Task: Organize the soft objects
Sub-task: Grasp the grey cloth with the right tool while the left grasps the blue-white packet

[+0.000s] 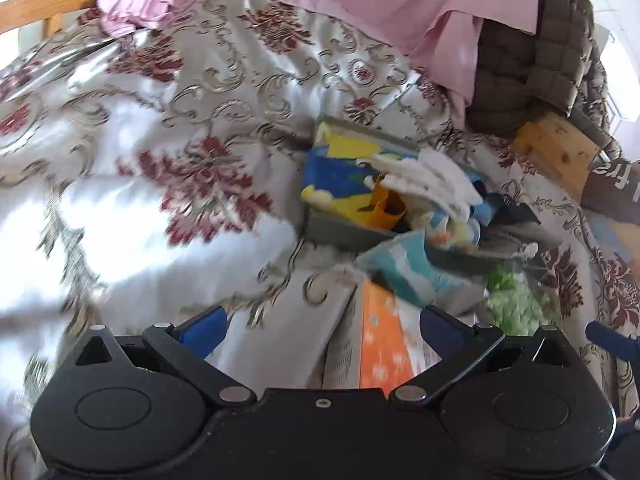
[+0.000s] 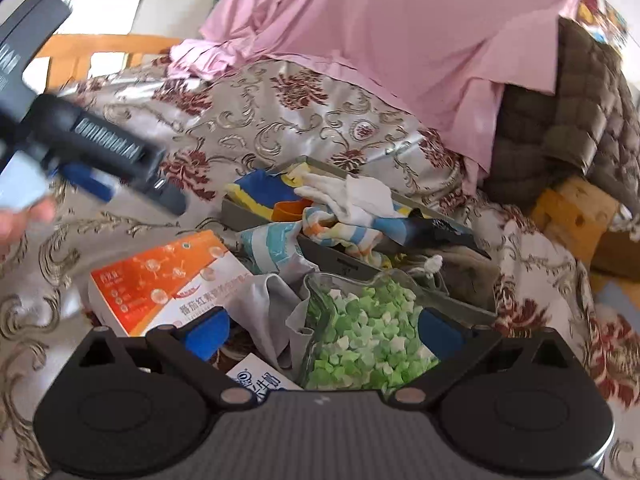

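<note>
left gripper [image 1: 322,330] and right gripper [image 2: 323,330] both spread, empty | white glove [image 2: 352,196] on far grey tray [image 2: 256,216]: light, floppy, pinch a bunched fold | striped cloth [image 2: 276,246] likewise soft

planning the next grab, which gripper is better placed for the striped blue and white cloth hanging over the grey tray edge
Left, probably. The left gripper is open with the striped blue and white cloth just ahead between its jaws. The right gripper is open over a clear bag of green bits, farther from the cloth.
</note>
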A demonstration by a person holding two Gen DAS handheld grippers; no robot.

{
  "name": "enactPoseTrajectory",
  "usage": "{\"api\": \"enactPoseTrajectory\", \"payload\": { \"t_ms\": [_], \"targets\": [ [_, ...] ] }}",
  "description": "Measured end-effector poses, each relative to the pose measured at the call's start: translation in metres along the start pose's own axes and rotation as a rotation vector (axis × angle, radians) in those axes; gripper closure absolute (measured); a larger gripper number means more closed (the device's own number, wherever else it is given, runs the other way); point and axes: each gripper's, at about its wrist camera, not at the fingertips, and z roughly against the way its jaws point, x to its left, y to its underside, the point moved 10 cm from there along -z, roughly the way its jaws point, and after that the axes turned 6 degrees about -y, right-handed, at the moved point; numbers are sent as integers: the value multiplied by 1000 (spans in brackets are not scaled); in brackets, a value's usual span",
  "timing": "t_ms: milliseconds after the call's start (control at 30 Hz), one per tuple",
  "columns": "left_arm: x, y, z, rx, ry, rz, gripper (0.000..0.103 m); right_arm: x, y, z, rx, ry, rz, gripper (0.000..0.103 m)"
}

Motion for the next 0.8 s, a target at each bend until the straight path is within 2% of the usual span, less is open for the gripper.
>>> {"api": "enactPoseTrajectory", "payload": {
  "t_ms": [167, 367, 567, 700, 800],
  "targets": [
    [-14, -21, -16, -16, 75, -51, 1, 8, 3, -15, 28, -1, 92, 3],
    [-37, -35, -42, 17, 175, -75, 1, 21, 7, -31, 66, 16, 224, 8],
    [-57, -31, -72, 107, 225, -86, 2, 28, 8, -44, 96, 37, 302, 10],
    [-70, -24, -93, 235, 250, -98, 3, 31, 6, -52, 118, 51, 335, 11],
    [-73, -21, -103, 272, 273, -81, 3, 33, 5, -59, 130, 53, 358, 12]
  ]
}}
